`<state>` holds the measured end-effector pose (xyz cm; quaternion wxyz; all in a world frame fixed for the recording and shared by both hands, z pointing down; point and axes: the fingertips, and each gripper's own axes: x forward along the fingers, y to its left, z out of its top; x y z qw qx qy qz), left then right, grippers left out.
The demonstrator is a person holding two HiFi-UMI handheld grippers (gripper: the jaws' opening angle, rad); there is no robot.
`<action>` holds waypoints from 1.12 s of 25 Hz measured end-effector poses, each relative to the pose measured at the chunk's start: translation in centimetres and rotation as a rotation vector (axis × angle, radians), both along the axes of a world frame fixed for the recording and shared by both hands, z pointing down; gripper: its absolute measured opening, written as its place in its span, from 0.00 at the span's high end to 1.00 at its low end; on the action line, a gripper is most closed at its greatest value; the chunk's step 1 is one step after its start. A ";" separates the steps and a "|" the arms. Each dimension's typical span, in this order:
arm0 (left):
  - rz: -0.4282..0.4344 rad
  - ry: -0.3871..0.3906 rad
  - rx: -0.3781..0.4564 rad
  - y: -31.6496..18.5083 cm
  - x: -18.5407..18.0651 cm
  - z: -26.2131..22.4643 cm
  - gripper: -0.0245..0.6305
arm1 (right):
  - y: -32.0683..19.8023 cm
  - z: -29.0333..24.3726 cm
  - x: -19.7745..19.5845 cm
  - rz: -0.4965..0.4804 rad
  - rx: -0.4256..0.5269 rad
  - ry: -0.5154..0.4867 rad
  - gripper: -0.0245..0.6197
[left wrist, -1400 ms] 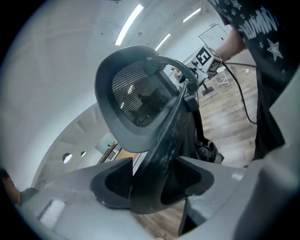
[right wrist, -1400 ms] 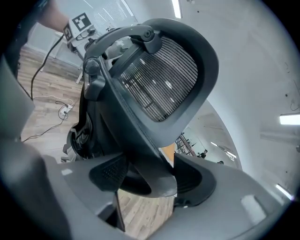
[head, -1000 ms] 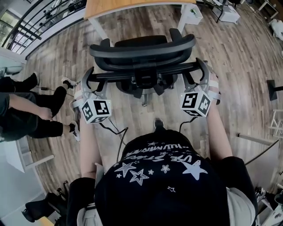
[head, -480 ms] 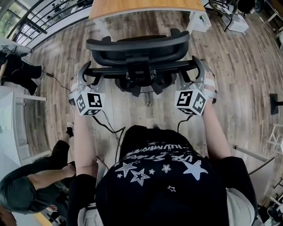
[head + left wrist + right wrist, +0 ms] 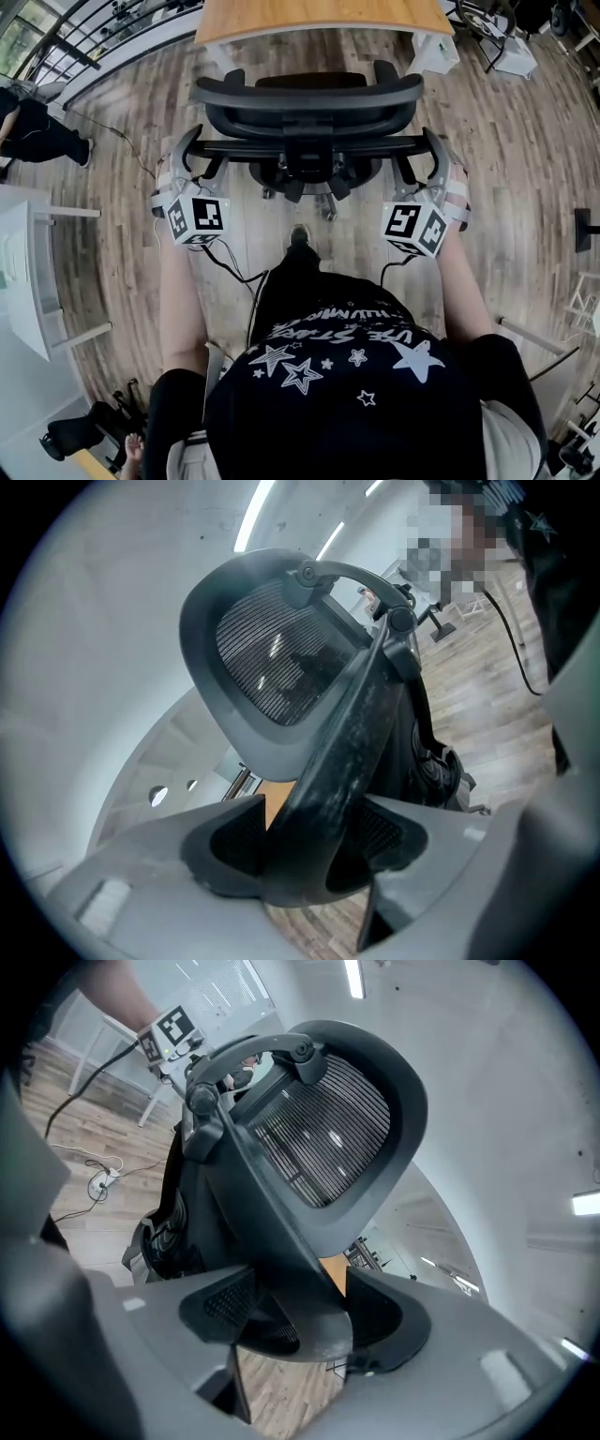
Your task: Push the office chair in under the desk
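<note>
At the far left edge of the head view a person [image 5: 36,139] in dark clothes crouches on the wooden floor [image 5: 122,112], well apart from me. My left gripper [image 5: 314,841] is clamped on the left end of the office chair's dark back-frame bar [image 5: 352,733] — in the left gripper view the bar runs straight between the two jaws, with a pad pressed on either side of it. A black cable [image 5: 234,270] trails from that gripper down across the floor towards my legs. The office chair [image 5: 309,103] stands on the floor directly ahead of me, its curved backrest facing me and its front turned to the table [image 5: 319,17], whose wooden top spans the upper edge of the head view. The backrest sits just short of the table's near edge; whether the seat reaches under the top, I cannot tell, since the backrest hides it. My right gripper [image 5: 300,1321] grips the right end of the same bar — its jaws are closed on the dark frame, with the mesh backrest [image 5: 323,1133] rising above. To the right, the table's white leg [image 5: 436,52] stands on the floor.
</note>
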<state>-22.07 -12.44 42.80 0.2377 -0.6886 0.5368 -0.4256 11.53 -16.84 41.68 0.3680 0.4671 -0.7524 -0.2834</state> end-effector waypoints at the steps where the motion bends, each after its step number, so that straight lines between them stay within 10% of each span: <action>1: 0.009 0.000 0.001 -0.7 -0.4 -0.1 0.52 | -0.4 0.0 -0.3 0.007 -0.002 0.003 0.50; 28: 0.138 0.020 0.072 -16.4 -6.5 -0.4 0.52 | -13.9 0.2 -6.3 0.185 -0.002 0.029 0.51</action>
